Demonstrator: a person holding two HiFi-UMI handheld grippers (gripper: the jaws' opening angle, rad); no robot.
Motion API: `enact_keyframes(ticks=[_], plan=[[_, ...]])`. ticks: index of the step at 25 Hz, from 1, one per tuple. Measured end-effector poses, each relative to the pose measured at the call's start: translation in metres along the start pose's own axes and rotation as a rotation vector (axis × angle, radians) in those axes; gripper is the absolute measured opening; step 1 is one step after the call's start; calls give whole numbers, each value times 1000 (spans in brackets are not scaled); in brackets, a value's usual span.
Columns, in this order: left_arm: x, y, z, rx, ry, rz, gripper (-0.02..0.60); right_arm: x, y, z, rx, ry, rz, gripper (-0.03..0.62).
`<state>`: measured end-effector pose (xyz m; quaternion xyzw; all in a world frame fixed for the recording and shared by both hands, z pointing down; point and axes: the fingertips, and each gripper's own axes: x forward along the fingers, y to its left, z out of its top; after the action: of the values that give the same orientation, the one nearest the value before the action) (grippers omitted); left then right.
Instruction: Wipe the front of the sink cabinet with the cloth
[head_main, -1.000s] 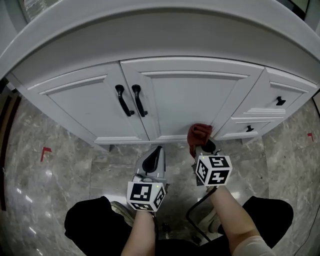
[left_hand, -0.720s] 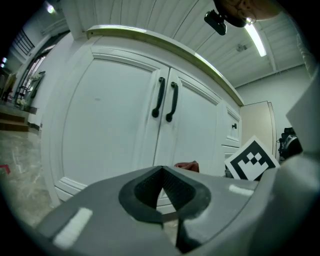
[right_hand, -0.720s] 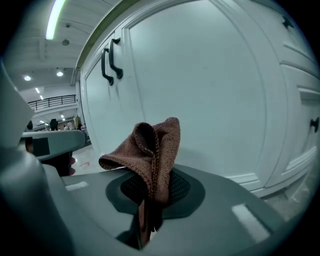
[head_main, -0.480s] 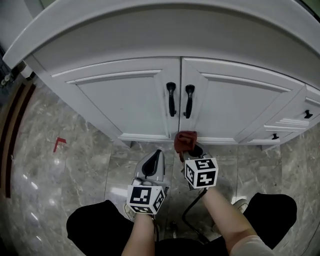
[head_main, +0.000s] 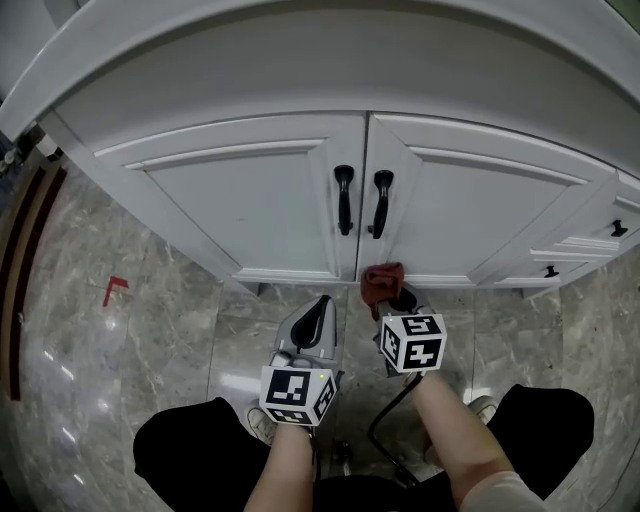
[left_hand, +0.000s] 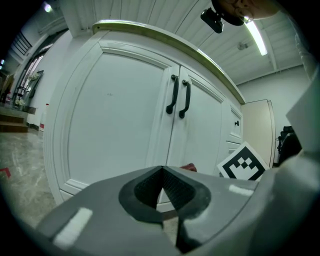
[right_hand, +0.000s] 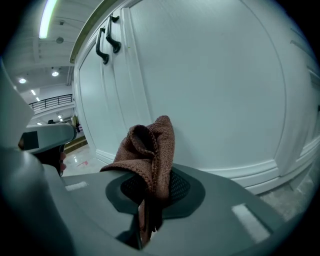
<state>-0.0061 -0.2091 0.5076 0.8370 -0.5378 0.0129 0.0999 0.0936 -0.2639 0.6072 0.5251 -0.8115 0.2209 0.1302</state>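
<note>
Grey marbled floor (head_main: 150, 340) spreads beneath a white sink cabinet (head_main: 250, 200) with a curved top. Its two doors meet at a pair of black handles (head_main: 344, 200), and small drawers (head_main: 585, 255) sit at the far right. A red mark (head_main: 115, 290) shows on the floor to the left.

The right tongs (head_main: 398, 298) are clenched on a brown knitted cloth (head_main: 382, 280). The bunched cloth stands up out of the jaws at the foot of the right door, near the seam between the doors. It sits close against the panel, though I cannot tell if it touches.

The left tongs (head_main: 318, 305) are clenched on nothing. They point at the cabinet base, low over the floor and just beside the right tongs.
</note>
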Motion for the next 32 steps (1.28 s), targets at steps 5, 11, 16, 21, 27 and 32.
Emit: enact_keyframes(ticks=[5,11,16,21,27,32], plan=[[11,-18,-5,-11,5,-17,1,-14,-45,-4,46,0,-67,80],[27,-53,-11,-3,27,-70,1,-40,-93,-4,80,-11,-142,80],[41,-79,-12,-46,18,-98,1,-62,-129,0,58,-23,-216,80],[55,-108,-9,-53,7,-132,1,-89,-163,10,60,-58,-278,80],[65,-137,-11,-76,15,-164,1,-117,-193,10,67,-67,-338,80],[62,-139,-5,-57,8,-168,1,-129,-187,19,81,-99,-339,80]])
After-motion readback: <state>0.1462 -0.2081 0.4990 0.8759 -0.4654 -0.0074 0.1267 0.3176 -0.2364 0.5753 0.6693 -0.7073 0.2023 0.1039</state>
